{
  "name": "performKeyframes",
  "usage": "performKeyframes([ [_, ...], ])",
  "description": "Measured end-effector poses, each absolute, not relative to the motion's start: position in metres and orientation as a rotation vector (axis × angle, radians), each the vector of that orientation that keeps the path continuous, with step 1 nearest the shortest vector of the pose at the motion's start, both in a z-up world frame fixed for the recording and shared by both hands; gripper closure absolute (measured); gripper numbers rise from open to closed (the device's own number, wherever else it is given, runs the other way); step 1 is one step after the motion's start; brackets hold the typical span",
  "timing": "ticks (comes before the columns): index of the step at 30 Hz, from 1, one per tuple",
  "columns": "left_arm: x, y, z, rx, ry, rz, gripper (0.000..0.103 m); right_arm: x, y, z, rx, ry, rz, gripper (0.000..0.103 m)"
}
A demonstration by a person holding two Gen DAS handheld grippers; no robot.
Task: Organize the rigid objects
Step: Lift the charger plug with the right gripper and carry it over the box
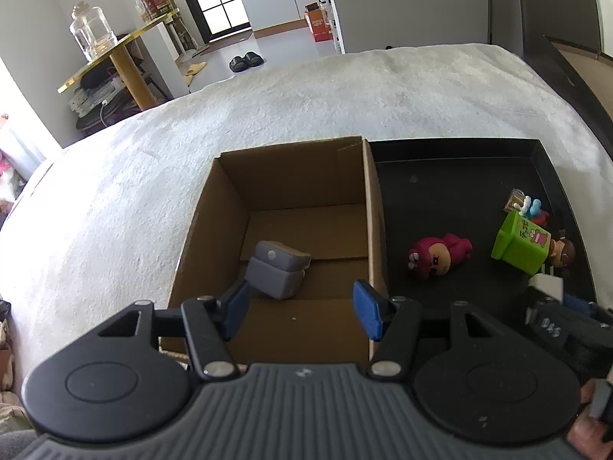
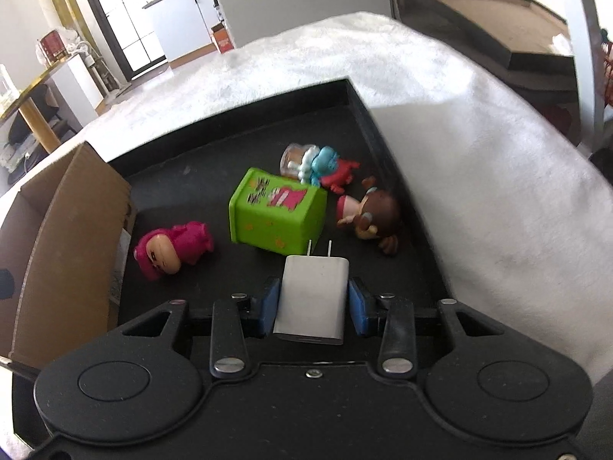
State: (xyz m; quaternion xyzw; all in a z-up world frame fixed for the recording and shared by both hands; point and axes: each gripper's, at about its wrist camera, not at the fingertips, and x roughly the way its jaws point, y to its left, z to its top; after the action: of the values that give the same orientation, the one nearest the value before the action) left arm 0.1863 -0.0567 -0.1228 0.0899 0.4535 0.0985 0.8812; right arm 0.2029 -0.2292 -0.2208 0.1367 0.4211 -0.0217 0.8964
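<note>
My left gripper [image 1: 302, 308] is open and empty over the near part of an open cardboard box [image 1: 226, 199], which holds a grey object [image 1: 277, 268]. My right gripper [image 2: 313, 301] is shut on a white plug charger [image 2: 312, 299], prongs forward, above a black tray [image 2: 245, 126]. The tray holds a green toy bin [image 2: 274, 212], a pink figure [image 2: 172, 247], a brown-haired figure [image 2: 371, 216] and a blue-and-red figure [image 2: 325, 168]. The left wrist view shows the tray [image 1: 459, 176], the bin [image 1: 521, 245], the pink figure [image 1: 436, 255] and the charger [image 1: 546, 285].
Box and tray sit side by side on a white fluffy cover [image 1: 268, 107]. The box wall [image 2: 69, 237] stands left of the tray. A gold-edged side table with a glass jar [image 1: 90, 30] is at the far left. Slippers [image 1: 245, 60] lie on the floor.
</note>
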Motion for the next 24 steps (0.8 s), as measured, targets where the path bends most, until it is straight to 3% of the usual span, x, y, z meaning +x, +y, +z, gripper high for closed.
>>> performKeyframes([
  [24, 0.174, 0.018, -0.101, 0.000, 0.899, 0.188, 0.045, 0.195, -0.210, -0.148, 0.219, 0.774, -0.053, 0.065],
])
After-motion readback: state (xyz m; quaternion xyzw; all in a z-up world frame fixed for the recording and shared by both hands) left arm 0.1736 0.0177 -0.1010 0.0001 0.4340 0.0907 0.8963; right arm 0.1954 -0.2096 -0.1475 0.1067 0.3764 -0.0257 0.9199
